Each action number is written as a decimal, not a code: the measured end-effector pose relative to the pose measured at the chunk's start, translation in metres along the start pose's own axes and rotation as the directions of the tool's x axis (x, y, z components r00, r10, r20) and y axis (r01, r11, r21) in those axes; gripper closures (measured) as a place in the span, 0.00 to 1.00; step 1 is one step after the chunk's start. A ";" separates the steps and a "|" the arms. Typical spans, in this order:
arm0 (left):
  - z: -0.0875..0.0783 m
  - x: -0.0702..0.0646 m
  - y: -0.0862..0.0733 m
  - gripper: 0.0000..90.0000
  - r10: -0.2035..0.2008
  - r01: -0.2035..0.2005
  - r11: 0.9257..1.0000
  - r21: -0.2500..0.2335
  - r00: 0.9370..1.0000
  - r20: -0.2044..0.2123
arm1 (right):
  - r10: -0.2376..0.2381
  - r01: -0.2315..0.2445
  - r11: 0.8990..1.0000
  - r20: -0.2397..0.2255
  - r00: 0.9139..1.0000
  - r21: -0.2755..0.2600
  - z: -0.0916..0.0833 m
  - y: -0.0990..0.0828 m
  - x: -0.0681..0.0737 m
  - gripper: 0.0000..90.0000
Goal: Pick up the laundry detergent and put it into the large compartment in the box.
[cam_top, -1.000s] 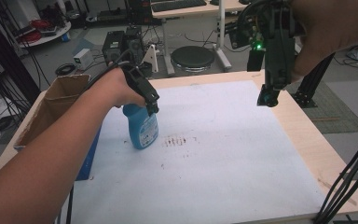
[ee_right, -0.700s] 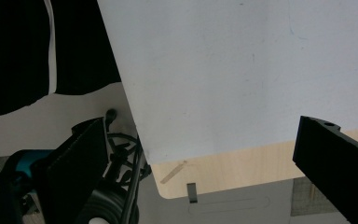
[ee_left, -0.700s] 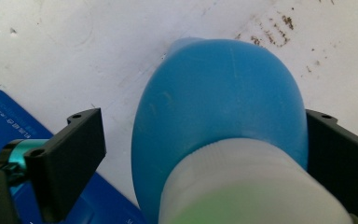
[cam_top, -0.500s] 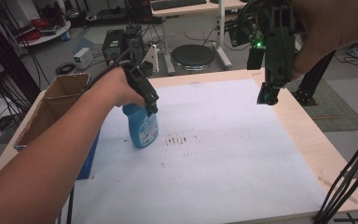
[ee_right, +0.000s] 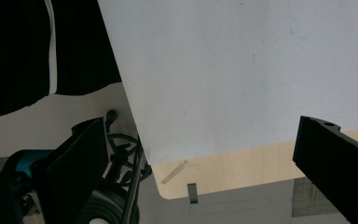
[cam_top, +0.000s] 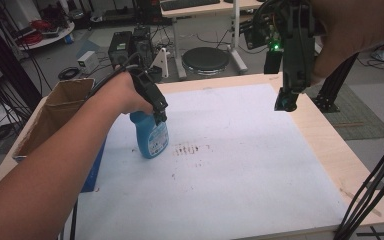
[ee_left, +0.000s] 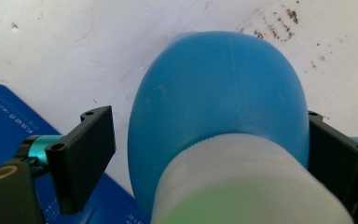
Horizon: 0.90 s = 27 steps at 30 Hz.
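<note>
Our left claw (cam_top: 159, 111) has just been closing around the upright bottle (cam_top: 150, 135) on the worktop (cam_top: 260, 165), one jaw still off it. Right claw (cam_top: 286, 102) hangs open, empty, well apart.

Left hand-held gripper (cam_top: 161, 116): black all over, with a black cable looping off its back. Close in, its jaws are flat black plates with small screw holes at the corners, on teal metal fittings, with a brass-coloured ring low on the body. Right hand-held gripper (cam_top: 285, 104): a tall black body with a green light glowing near its top, the same black plates and a teal fitting. Both forearms are bare, no sleeves.
</note>
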<state>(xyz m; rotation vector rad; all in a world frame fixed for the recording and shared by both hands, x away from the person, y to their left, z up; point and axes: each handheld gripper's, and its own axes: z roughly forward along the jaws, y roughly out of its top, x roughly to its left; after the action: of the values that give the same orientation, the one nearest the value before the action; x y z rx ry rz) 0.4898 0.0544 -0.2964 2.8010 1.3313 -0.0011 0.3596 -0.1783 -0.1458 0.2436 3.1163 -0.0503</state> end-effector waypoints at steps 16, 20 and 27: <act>0.001 -0.001 0.000 0.23 0.011 -0.011 1.000 0.007 1.000 -0.003 | 0.002 -0.002 1.000 -0.001 1.000 0.004 0.001 0.001 0.000 0.03; 0.001 -0.002 0.000 0.24 0.011 -0.011 1.000 0.010 1.000 -0.007 | 0.001 -0.001 1.000 -0.002 1.000 0.007 0.001 0.001 -0.001 0.03; 0.001 -0.002 0.001 0.30 0.008 -0.008 1.000 0.013 1.000 -0.001 | 0.003 -0.003 1.000 -0.001 1.000 -0.001 0.003 0.001 -0.001 0.03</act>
<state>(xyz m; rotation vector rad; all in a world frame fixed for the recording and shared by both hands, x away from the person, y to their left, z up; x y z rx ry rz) 0.4888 0.0523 -0.2973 2.8175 1.3248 -0.0088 0.3607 -0.1773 -0.1486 0.2478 3.1165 -0.0487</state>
